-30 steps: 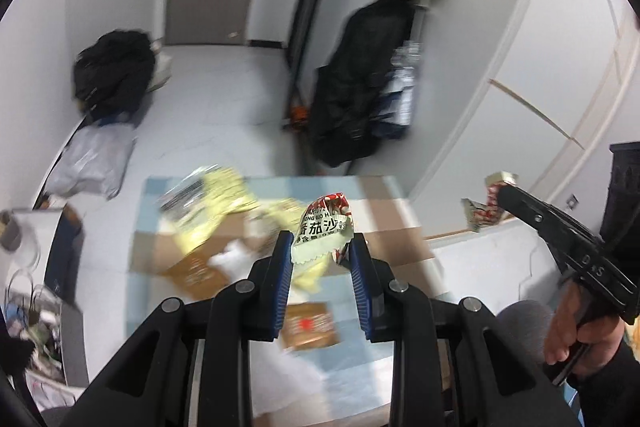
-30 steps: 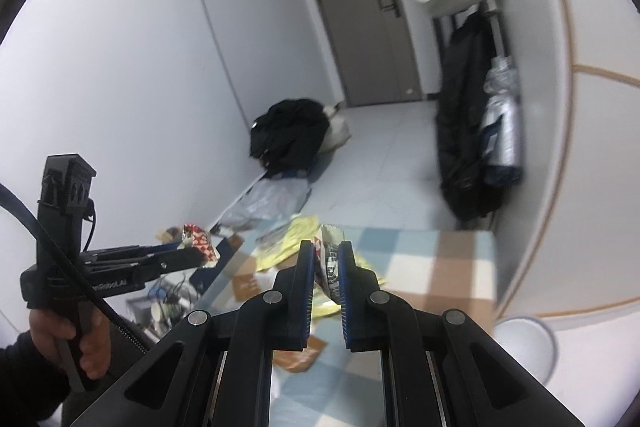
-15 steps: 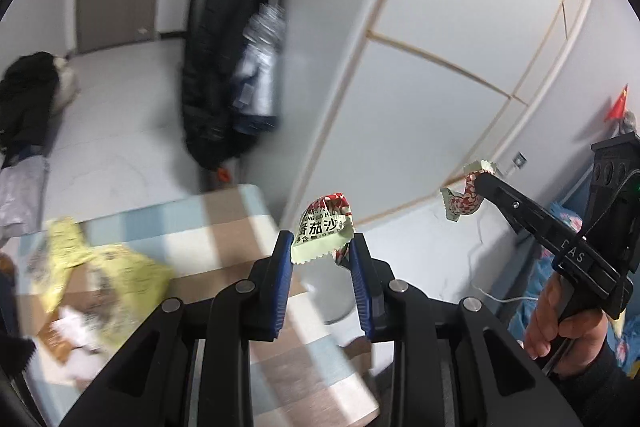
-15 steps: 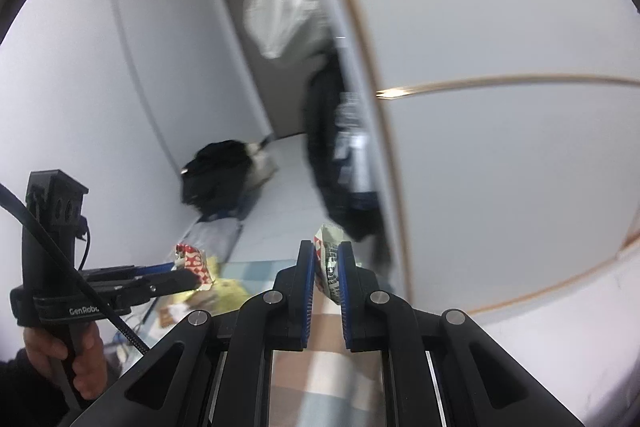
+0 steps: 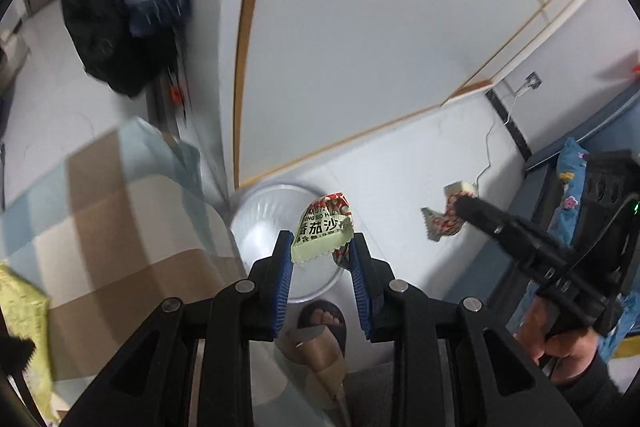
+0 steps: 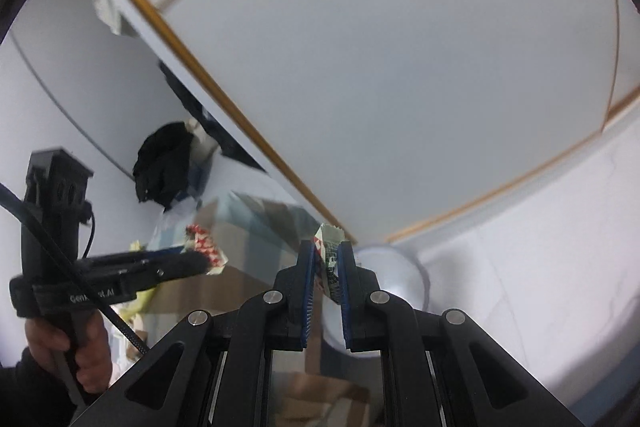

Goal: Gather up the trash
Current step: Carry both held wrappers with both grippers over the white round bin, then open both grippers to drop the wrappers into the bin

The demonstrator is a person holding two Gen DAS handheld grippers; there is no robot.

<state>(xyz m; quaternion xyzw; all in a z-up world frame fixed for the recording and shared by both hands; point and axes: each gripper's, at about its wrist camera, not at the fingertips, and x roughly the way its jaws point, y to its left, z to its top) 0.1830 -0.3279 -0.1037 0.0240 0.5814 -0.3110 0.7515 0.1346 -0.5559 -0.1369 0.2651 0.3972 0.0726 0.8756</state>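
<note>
Left wrist view: left tongs (image 5: 322,247) pinch a sauce packet (image 5: 322,229) upright above a bin (image 5: 256,223); right tongs (image 6: 325,259) clamp a wrapper (image 6: 329,247) upright.

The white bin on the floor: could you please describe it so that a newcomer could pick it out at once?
Start at the checked blue-and-brown tablecloth and follow its edge to the white wall with the gold trim. On the floor in that corner stands the white bin, seen from above. It is the only round, open container there, and the left gripper holds a sauce packet over it.
</note>
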